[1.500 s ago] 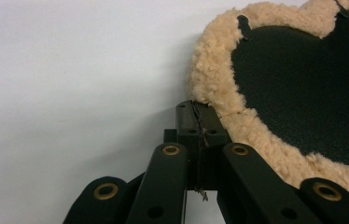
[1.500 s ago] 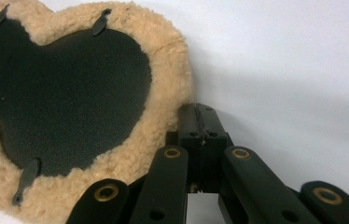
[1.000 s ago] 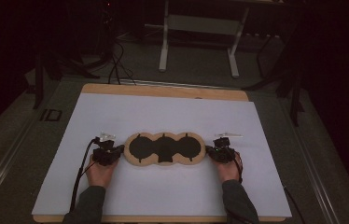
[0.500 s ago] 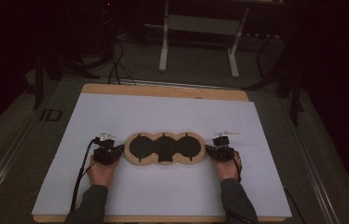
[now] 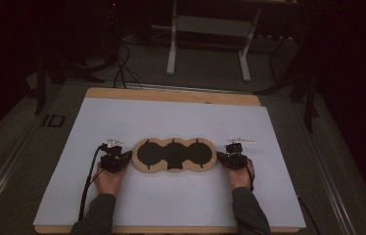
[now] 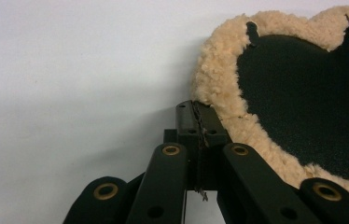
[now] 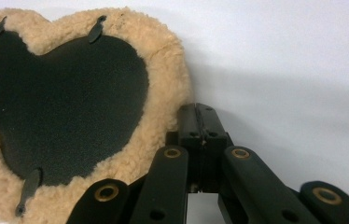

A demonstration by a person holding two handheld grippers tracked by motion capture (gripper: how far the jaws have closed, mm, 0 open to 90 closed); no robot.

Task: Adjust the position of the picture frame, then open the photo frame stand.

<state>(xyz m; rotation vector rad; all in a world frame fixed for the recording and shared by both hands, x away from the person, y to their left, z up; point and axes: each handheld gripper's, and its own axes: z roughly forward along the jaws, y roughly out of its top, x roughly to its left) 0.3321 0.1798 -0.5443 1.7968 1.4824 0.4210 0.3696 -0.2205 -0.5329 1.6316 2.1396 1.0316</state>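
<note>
A three-lobed pad (image 5: 173, 153) with a black middle and a tan fleece rim lies flat on the white sheet. My left gripper (image 5: 127, 156) rests on the sheet at the pad's left end, jaws shut. In the left gripper view the closed tips (image 6: 196, 111) touch the fleece rim (image 6: 217, 79), and nothing is between them. My right gripper (image 5: 219, 156) lies at the pad's right end, also shut. In the right gripper view its closed tips (image 7: 198, 113) sit against the fleece rim (image 7: 168, 88) beside the black face (image 7: 70, 107). A hand holds each gripper from below.
The white sheet (image 5: 171, 117) covers a wooden board (image 5: 171, 95) on a grey table. Beyond the far edge stand a white metal frame (image 5: 173, 49) and loose cables (image 5: 122, 73) on the dark floor. A black cable (image 5: 90, 176) trails from the left gripper.
</note>
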